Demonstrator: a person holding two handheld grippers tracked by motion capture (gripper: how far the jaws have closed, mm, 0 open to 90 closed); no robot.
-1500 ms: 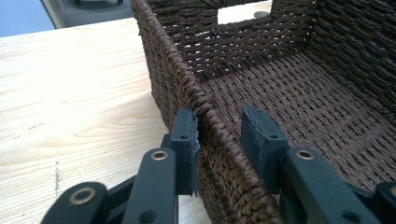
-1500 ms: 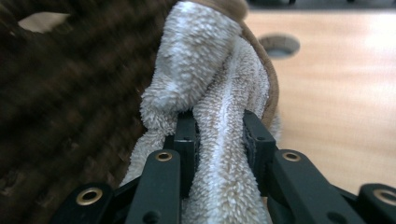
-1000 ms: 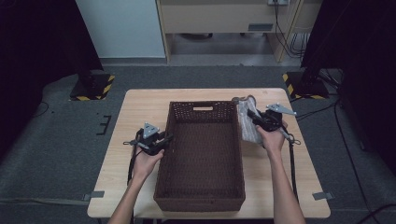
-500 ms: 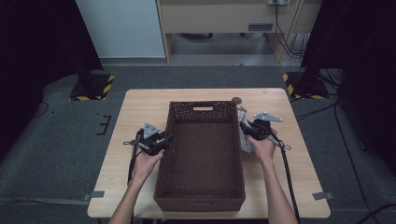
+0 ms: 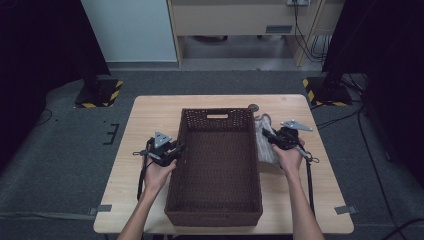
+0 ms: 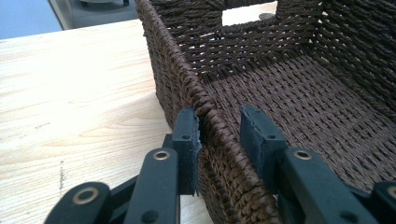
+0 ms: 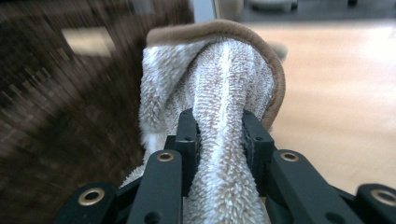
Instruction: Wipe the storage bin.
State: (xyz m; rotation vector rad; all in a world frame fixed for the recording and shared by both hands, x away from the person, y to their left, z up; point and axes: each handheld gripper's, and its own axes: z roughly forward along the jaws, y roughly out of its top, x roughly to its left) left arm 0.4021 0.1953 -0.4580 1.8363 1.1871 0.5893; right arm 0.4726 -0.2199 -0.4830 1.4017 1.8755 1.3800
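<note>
A dark brown woven basket (image 5: 217,114) stands in the middle of the wooden table (image 5: 150,115). My left gripper (image 5: 172,150) straddles the rim of its left wall (image 6: 187,70). In the left gripper view (image 6: 219,126) the outer pad touches the weave and the inner pad stands a little off it; the jaws have just been closing with the wall between them. My right gripper (image 5: 270,136) is shut on a white terry towel with a tan hem (image 7: 219,74), pinched between both pads (image 7: 219,123). The towel (image 5: 265,147) hangs just outside the basket's right wall.
A small round grey object (image 5: 253,106) lies on the table behind the basket's far right corner. Bare tabletop runs along both sides of the basket. Two stand bases with yellow-black stripes (image 5: 100,95) sit on the floor beyond the table.
The right gripper has come down and in toward the basket's right wall with the towel in it. The left gripper stays at the left wall.
</note>
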